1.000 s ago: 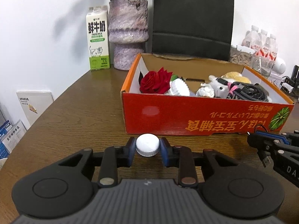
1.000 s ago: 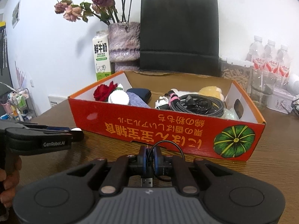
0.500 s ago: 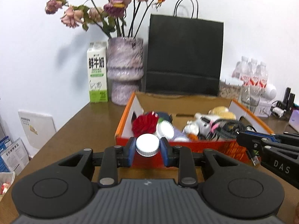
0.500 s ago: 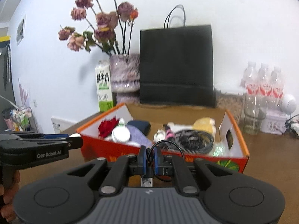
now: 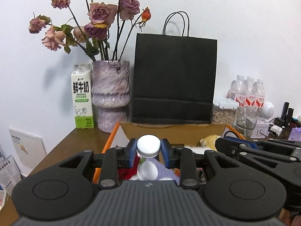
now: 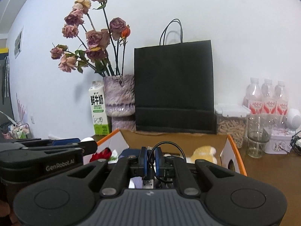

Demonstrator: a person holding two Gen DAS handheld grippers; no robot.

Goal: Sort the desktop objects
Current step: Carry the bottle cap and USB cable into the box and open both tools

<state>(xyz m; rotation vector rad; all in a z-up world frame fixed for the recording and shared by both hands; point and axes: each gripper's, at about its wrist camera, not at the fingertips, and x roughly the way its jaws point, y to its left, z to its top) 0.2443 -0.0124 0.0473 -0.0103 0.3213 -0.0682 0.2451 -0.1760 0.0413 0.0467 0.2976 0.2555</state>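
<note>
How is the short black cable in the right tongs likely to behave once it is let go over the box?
The cable probably flops: it arcs in a loose loop above the right tongs. It looks light, so it should drop softly into the box. Its USB plug dangles below the grip, so it may catch on other items.

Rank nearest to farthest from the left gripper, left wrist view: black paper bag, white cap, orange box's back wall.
1. white cap: clamped between the left gripper fingers.
2. orange box's back wall: just ahead, below the bag.
3. black paper bag: behind the box, against the wall.
</note>
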